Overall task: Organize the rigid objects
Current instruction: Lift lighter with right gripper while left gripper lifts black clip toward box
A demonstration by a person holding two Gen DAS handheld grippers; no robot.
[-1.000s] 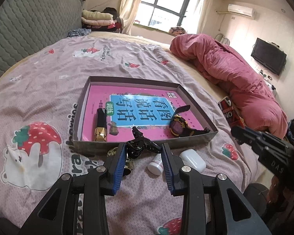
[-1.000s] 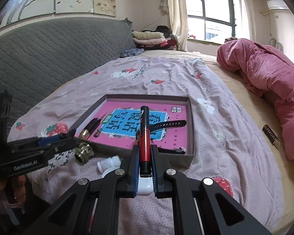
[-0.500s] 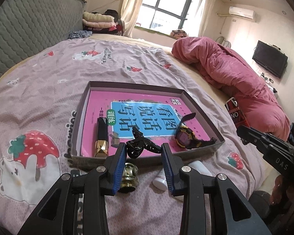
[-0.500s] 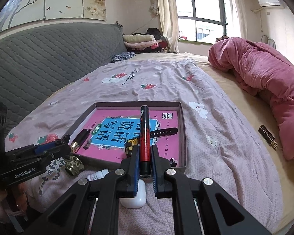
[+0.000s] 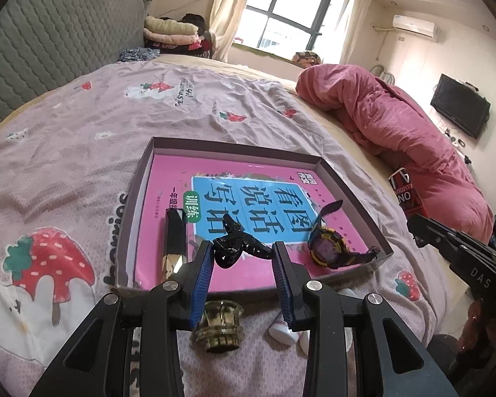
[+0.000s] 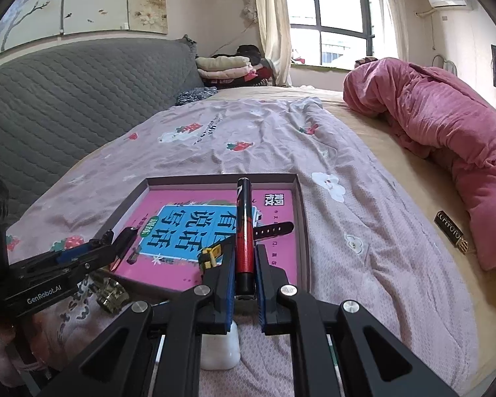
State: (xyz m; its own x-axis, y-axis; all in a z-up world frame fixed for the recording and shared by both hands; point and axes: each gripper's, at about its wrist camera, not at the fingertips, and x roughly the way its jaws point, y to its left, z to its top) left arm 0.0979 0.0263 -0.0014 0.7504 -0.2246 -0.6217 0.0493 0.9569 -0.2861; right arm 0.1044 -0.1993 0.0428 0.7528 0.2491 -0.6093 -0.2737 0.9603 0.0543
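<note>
A shallow grey box (image 5: 139, 178) with a pink book inside lies on the bed. In it are a black and gold lipstick (image 5: 173, 241) and a yellow-rimmed watch (image 5: 327, 248). My left gripper (image 5: 243, 258) is shut on a black hair claw clip (image 5: 236, 246), held over the box's near edge. My right gripper (image 6: 243, 258) is shut on a red and black pen-like tube (image 6: 244, 228), pointing over the box (image 6: 301, 198). The watch strap (image 6: 274, 229) shows beside it.
On the sheet before the box lie a brass-coloured jar (image 5: 220, 326), a small white bottle (image 5: 282, 330) and a white case (image 6: 220, 347). A pink duvet (image 5: 396, 125) is heaped at the right, with a dark packet (image 6: 451, 231) beside it. A grey headboard (image 6: 66, 99) stands at the left.
Both grippers have moved forward toward the box with their objects still held. The left one with the clip now reaches over the box's near edge.
</note>
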